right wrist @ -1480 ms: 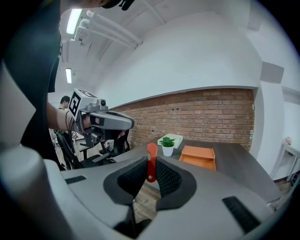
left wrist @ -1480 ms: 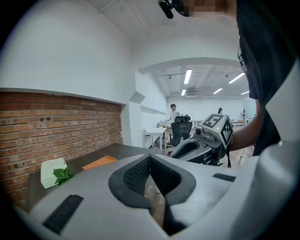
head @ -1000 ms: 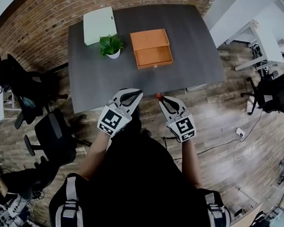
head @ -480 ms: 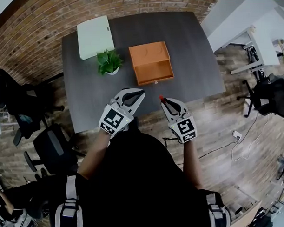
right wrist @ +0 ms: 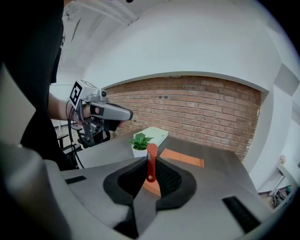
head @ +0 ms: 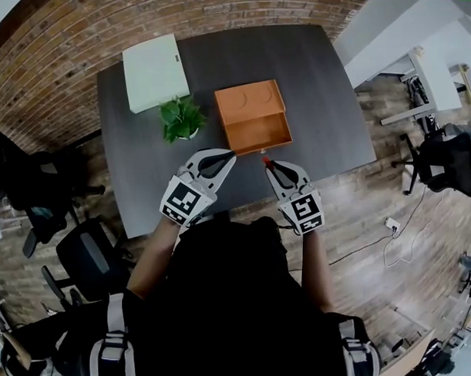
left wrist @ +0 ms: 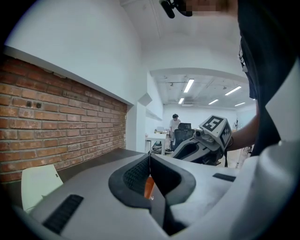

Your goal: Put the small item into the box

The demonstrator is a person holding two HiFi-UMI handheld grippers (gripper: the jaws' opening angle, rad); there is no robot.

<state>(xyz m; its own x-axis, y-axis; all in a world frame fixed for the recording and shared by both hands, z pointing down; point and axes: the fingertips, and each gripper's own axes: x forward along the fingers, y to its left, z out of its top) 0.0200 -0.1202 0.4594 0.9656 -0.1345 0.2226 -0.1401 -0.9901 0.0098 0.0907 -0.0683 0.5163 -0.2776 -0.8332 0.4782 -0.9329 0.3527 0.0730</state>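
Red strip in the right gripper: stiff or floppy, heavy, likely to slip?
Probably stiff: the red strip stands upright above the right gripper without drooping. Likely very light, being thin and small. Pinched only near its lower end, it might pivot in the grip.

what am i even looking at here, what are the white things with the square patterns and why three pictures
There is no robot here: a person holds a white hand tool with a claw in each hand. The patterned squares are markers fixed on those tools. The head view comes from a camera on the person's head, looking down. The other two views come from cameras riding on each tool, looking along its claw. The left claw is shut with nothing in it. The right claw is shut on a small slim red item. On the dark grey table lie an open orange box, a small green plant in a white pot and a flat pale box.
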